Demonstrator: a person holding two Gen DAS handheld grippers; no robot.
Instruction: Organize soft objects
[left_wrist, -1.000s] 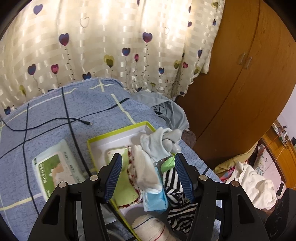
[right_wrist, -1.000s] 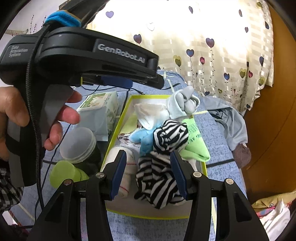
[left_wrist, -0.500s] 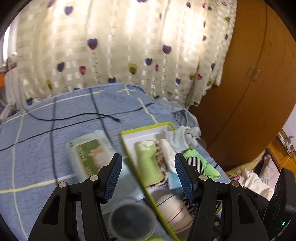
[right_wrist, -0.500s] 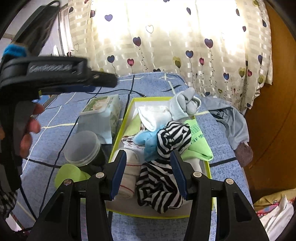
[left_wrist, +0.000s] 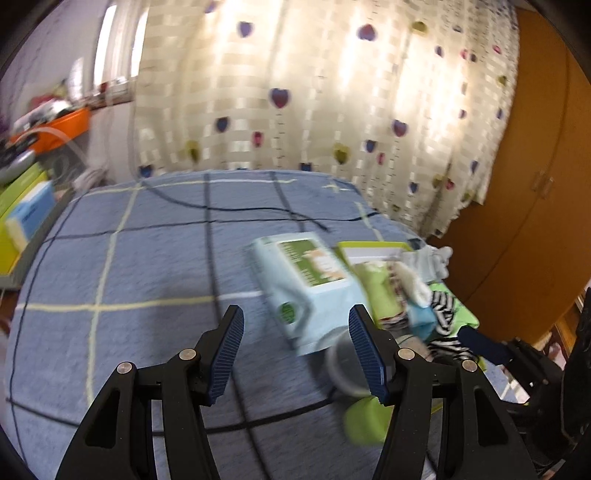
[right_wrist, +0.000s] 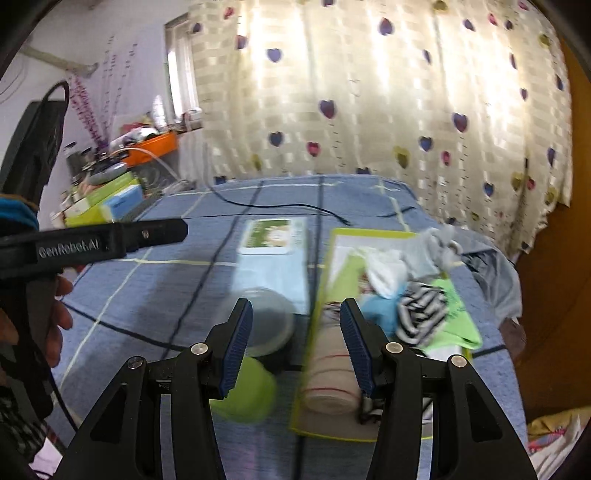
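A yellow-rimmed box (right_wrist: 334, 240) on the blue bed holds soft things: a grey sock (right_wrist: 436, 247), a white sock (right_wrist: 388, 273), a blue cloth (right_wrist: 380, 310), a striped cloth (right_wrist: 417, 314), a green cloth (right_wrist: 454, 314) and a rolled cream sock (right_wrist: 328, 380). The box also shows at the right of the left wrist view (left_wrist: 373, 245). My left gripper (left_wrist: 295, 352) is open and empty over bare bedspread, left of the box. My right gripper (right_wrist: 295, 347) is open and empty above the box's near left edge.
A wet-wipes pack (right_wrist: 275, 240) lies left of the box, with a clear-lidded jar (right_wrist: 269, 325) and a green cup (right_wrist: 243, 391) in front of it. Black cables (right_wrist: 280, 208) cross the bed. A cluttered shelf (right_wrist: 110, 195) stands left, a wooden wardrobe (left_wrist: 524, 221) right.
Both grippers have pulled back and swung left, away from the box. The left one was over the socks and now faces bare bedspread. Both stay open and empty.
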